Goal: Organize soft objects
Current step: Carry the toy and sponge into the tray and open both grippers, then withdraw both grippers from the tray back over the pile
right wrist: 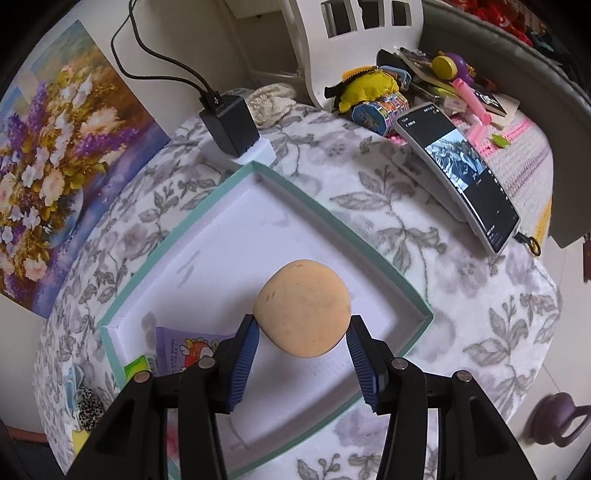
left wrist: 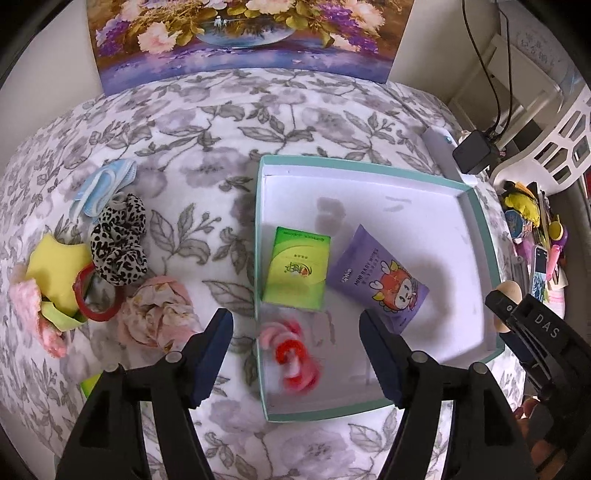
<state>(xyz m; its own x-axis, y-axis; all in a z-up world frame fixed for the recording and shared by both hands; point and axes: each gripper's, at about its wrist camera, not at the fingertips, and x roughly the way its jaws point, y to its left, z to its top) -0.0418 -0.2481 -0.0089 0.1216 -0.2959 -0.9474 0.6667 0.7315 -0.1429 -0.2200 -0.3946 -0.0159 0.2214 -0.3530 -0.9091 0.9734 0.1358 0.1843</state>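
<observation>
Right gripper (right wrist: 301, 345) clamped on a tan makeup sponge (right wrist: 302, 308) above the teal-rimmed box (right wrist: 325, 218), ready for dropping in; left gripper (left wrist: 295, 350) open and empty over a blurred pink-and-red scrunchie (left wrist: 295, 350) inside the box.

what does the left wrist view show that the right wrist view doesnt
Only the left wrist view: the pink floral scrunchie, yellow star, red ring, and a blurred red-and-pink fuzzy item in the box under the open left hand-held gripper.

Only the right wrist view: the phone, and the right hand-held gripper clamping the beige sponge.

Both: the teal box, purple wipes pack, green pack, leopard scrunchie, flower painting.
</observation>
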